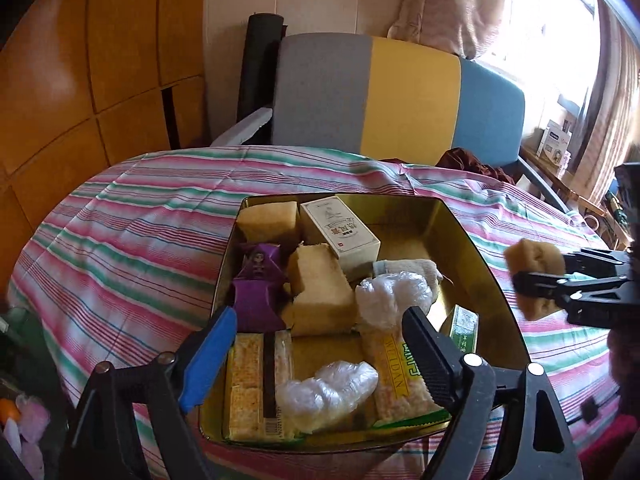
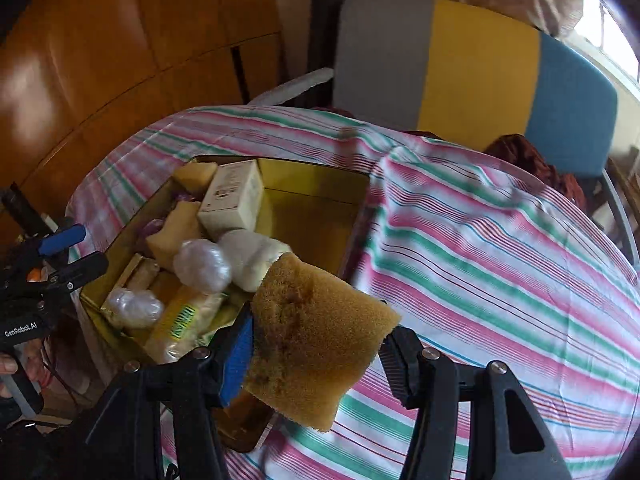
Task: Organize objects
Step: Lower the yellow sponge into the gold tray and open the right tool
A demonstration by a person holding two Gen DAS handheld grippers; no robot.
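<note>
A gold metal tin (image 1: 476, 248) sits on the striped tablecloth, holding sponges, a white box (image 1: 340, 230), a purple toy (image 1: 260, 284), plastic-wrapped lumps and snack packs. My left gripper (image 1: 320, 340) is open and empty, hovering over the tin's near edge. My right gripper (image 2: 316, 344) is shut on a brown sponge (image 2: 316, 340) and holds it in the air just right of the tin (image 2: 312, 184). In the left wrist view the right gripper (image 1: 524, 280) and its sponge (image 1: 534, 258) hang beyond the tin's right rim.
The striped cloth (image 2: 500, 260) covers a round table. A grey, yellow and blue chair back (image 1: 400, 92) stands behind it, with dark red cloth (image 1: 476, 160) on the seat. Wooden cabinets (image 1: 80, 80) are at left, boxes on a shelf (image 1: 554, 144) at right.
</note>
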